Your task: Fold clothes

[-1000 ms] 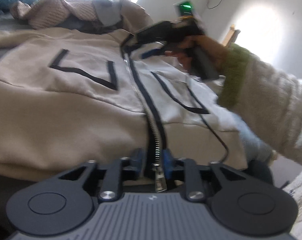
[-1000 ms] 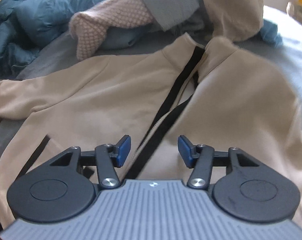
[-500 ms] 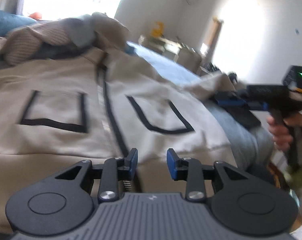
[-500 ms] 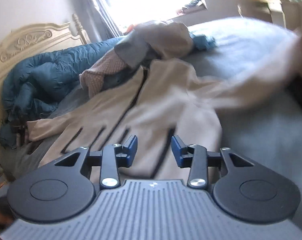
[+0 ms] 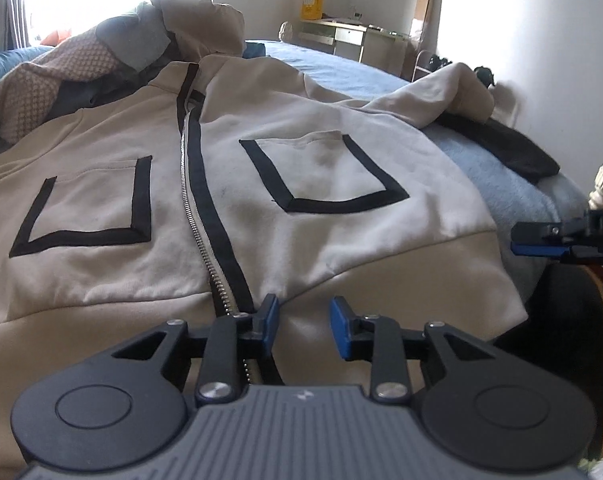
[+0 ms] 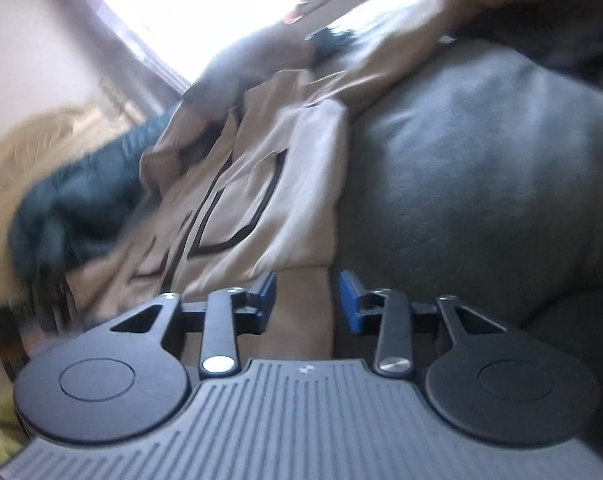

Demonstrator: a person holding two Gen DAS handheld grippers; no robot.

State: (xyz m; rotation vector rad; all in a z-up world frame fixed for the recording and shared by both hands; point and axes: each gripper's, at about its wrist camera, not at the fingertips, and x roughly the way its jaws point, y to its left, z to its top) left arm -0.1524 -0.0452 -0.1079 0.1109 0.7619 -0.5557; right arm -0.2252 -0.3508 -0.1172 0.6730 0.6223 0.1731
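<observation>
A blue-grey bed (image 5: 501,172) carries a beige zip jacket (image 5: 301,184), spread front-up across the middle of the left wrist view. One sleeve (image 5: 433,96) trails toward 2 o'clock. A heap of clothes (image 5: 113,52) lies beyond the collar at 11 o'clock. The left gripper (image 5: 303,326) hangs over the jacket hem at 6 o'clock, jaws parted, nothing pinched. The right gripper (image 6: 307,300) sits at the hem corner; its jaws have just been opening, hem cloth showing between the pads (image 6: 347,300), not visibly pinched. Right wrist view is blurred.
</observation>
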